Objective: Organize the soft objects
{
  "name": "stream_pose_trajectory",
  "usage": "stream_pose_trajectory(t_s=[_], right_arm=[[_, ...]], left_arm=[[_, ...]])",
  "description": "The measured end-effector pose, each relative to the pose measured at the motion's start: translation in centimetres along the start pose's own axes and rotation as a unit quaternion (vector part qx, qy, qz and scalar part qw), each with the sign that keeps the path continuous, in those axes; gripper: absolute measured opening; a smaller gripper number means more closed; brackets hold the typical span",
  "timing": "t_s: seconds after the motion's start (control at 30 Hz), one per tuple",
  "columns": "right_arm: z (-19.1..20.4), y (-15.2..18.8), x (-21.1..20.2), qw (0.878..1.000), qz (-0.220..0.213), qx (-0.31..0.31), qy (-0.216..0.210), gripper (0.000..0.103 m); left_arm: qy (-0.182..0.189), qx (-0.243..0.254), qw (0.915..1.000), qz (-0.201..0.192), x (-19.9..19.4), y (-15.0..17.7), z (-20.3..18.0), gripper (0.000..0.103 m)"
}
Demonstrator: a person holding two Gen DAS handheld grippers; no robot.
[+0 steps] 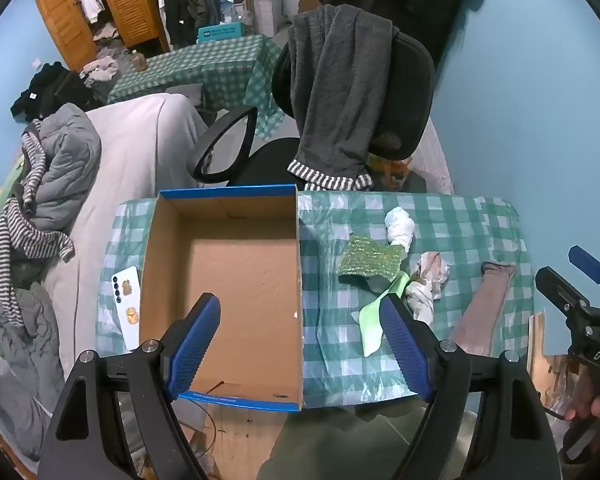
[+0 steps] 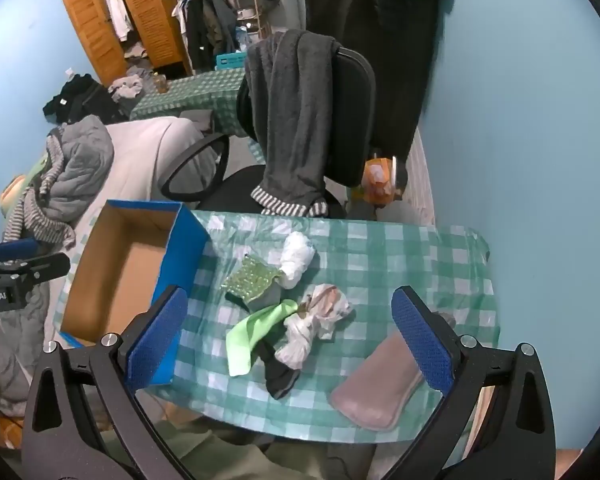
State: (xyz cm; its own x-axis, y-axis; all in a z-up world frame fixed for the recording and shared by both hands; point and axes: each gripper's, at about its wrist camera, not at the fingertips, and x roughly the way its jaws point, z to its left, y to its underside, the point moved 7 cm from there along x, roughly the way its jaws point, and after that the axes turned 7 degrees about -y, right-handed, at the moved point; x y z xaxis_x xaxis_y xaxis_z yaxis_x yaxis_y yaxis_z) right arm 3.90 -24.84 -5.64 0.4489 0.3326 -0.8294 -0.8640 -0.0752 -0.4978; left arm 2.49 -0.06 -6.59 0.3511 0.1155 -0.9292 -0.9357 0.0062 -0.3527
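An empty cardboard box (image 1: 236, 264) with blue outer walls (image 2: 180, 256) sits on the left of the green checked table (image 2: 400, 256). To its right lie soft items: a white rolled bundle (image 2: 298, 258), a green sparkly cloth (image 2: 250, 280), a light green cloth (image 2: 252, 332), a white patterned bundle (image 2: 312, 328), a dark sock (image 2: 280, 378) and a pink sock (image 2: 380, 384). My left gripper (image 1: 300, 344) is open above the box's near right wall. My right gripper (image 2: 288, 356) is open above the pile, holding nothing.
A white phone (image 1: 127, 308) lies left of the box. A black office chair (image 1: 380, 92) draped with a grey garment stands behind the table. A bed with piled clothes (image 1: 60, 168) is at the left. The blue wall (image 2: 520, 120) is at the right.
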Motion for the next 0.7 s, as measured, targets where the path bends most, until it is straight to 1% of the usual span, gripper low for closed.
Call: stream_pose_trajectory(t_s=[0.43,0.7], right_arm=[[-0.3,-0.1,-0.3,1.0,-0.002,0.002,-0.003,0.101],[0.0,0.4,-0.7,1.0,-0.001,0.007,-0.001,0.101]], left_arm=[[0.006,-0.001,1.0,-0.005,-0.1,0.0,0.1,0.083],[0.009,0.001,0.9999,-0.009,-0.7,0.2,-1.4,0.083]])
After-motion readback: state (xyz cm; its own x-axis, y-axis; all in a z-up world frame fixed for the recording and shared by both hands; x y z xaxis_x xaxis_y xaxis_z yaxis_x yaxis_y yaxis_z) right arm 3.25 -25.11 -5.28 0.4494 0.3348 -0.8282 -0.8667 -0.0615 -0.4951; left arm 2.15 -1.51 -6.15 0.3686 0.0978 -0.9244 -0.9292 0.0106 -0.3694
